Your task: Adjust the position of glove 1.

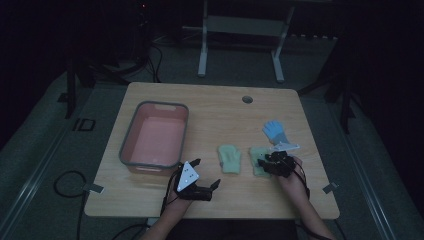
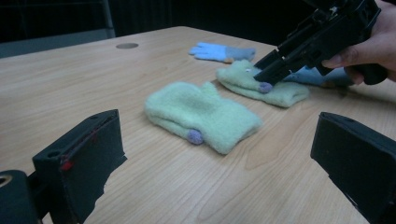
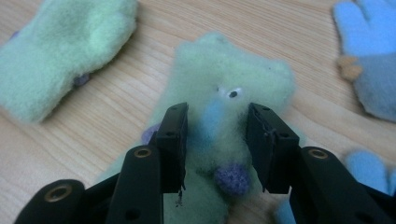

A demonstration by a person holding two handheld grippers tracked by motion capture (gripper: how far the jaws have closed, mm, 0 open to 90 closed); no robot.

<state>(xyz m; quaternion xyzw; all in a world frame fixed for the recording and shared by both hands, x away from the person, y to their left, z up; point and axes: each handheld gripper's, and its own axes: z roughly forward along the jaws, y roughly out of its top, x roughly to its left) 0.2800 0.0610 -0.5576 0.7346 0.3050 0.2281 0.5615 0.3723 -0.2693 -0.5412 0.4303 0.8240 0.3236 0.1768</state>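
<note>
Two pale green mittens lie side by side on the wooden table. My right gripper (image 3: 217,140) stands low over the right mitten (image 3: 224,70), jaws partly apart, and the mitten's fuzzy middle lies between them without being pinched. From the high view this gripper (image 1: 265,162) points left over that mitten (image 1: 256,152). The left mitten (image 1: 230,159) lies free. My left gripper (image 1: 206,172) rests near the front edge, open wide with nothing in it, facing the left mitten (image 2: 201,114). Farther off, the left gripper view shows the right gripper (image 2: 266,77) on the right mitten (image 2: 285,93).
A pink basin (image 1: 129,145) with a grey rim stands at the left of the table. A light blue glove (image 1: 275,131) lies behind the right mitten, and more blue fabric (image 3: 364,168) sits beside my right gripper. A round hole (image 1: 247,99) marks the far edge.
</note>
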